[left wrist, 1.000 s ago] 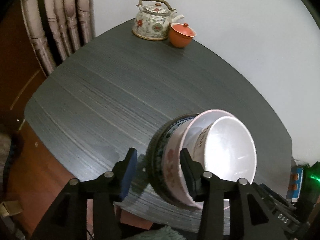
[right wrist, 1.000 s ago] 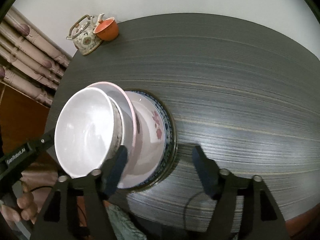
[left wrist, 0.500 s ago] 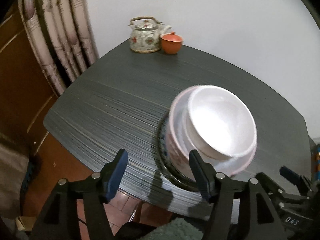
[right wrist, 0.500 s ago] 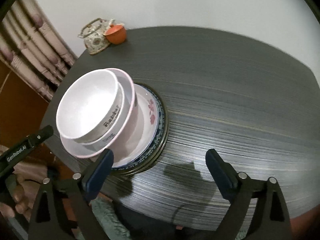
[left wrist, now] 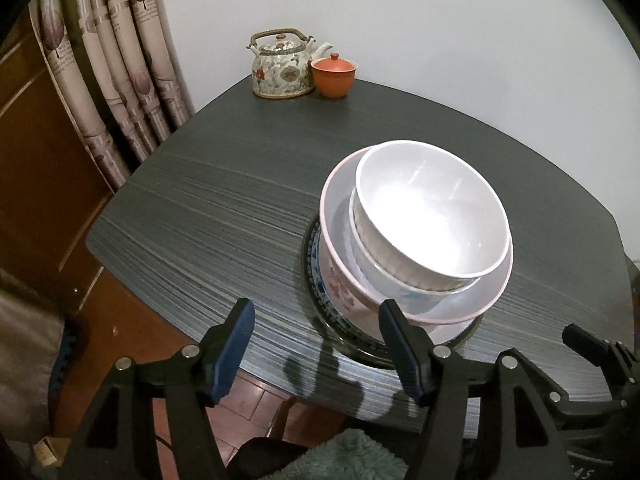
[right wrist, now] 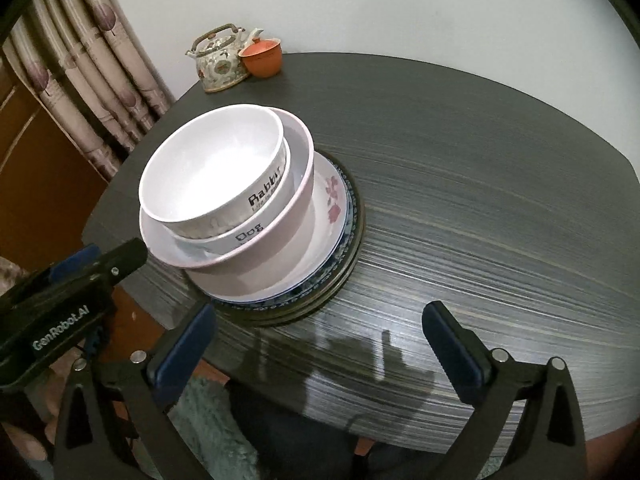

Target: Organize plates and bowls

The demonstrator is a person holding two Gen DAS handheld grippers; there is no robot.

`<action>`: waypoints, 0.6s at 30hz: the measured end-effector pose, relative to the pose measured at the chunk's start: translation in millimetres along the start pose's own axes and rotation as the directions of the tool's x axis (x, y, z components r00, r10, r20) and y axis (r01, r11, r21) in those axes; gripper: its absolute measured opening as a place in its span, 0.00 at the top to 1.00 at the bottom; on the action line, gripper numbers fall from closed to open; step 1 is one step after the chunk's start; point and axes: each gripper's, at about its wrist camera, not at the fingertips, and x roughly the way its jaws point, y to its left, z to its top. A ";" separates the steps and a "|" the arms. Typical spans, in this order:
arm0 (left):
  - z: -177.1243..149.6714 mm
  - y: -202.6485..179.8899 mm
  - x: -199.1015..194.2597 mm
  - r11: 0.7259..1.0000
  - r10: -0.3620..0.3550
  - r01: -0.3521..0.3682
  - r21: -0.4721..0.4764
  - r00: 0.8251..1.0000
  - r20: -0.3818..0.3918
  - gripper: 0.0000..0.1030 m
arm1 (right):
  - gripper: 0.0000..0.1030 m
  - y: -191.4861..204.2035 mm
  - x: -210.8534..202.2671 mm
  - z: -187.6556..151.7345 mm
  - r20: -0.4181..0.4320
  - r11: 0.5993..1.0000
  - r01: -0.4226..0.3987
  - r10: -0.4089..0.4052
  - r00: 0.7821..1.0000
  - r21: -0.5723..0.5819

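Note:
A stack of dishes stands near the front of the dark table (left wrist: 240,184). A white bowl (left wrist: 432,216) (right wrist: 212,176) sits on top, nested in another white bowl. Both rest in a pink-rimmed bowl (left wrist: 340,208) (right wrist: 298,184). Under them lie a flowered plate (right wrist: 332,200) and a dark-rimmed plate (right wrist: 354,240). My left gripper (left wrist: 316,312) is open at the stack's near left, with nothing between its fingers. My right gripper (right wrist: 320,312) hangs at the stack's near right, its jaws opening wide over bare table. Neither touches the dishes.
A flowered teapot (left wrist: 282,66) and an orange lidded cup (left wrist: 334,76) stand at the table's far edge by the white wall. Patterned curtains (left wrist: 112,60) hang on the left. A teal fuzzy fabric (left wrist: 348,456) lies below the table's near edge.
Both grippers have drawn back from the stack toward the table's near edge, and their jaws have spread wider. The stack stays in place on the table.

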 end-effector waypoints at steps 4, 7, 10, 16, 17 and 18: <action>-1.0 -2.9 -1.2 1.000 0.004 -0.004 0.009 1.000 -0.004 0.36 | 0.01 -1.5 0.8 -0.9 -0.003 1.000 -0.007 0.007 1.000 0.006; -1.2 -1.7 -4.1 1.000 0.005 -0.005 0.003 1.000 -0.002 0.36 | 0.01 -1.4 1.7 -2.1 -0.011 1.000 -0.014 0.014 1.000 0.008; -0.2 -0.4 -5.6 1.000 0.010 -0.010 -0.004 1.000 -0.001 0.36 | 0.01 -0.8 2.0 -2.2 -0.015 1.000 -0.018 0.018 1.000 0.008; -1.1 2.8 -6.4 1.000 0.019 -0.019 -0.011 1.000 -0.004 0.36 | 0.01 -0.8 1.9 -3.4 -0.022 1.000 -0.028 0.028 0.999 0.007; -1.4 3.0 -6.4 1.000 0.021 -0.021 -0.012 1.000 -0.003 0.36 | 0.01 -0.2 1.6 -3.5 -0.022 1.000 -0.027 0.027 0.999 0.006; -1.7 2.9 -6.2 1.000 0.022 -0.022 -0.011 1.000 -0.005 0.36 | 0.01 0.4 1.4 -3.7 -0.023 1.000 -0.026 0.026 0.999 0.005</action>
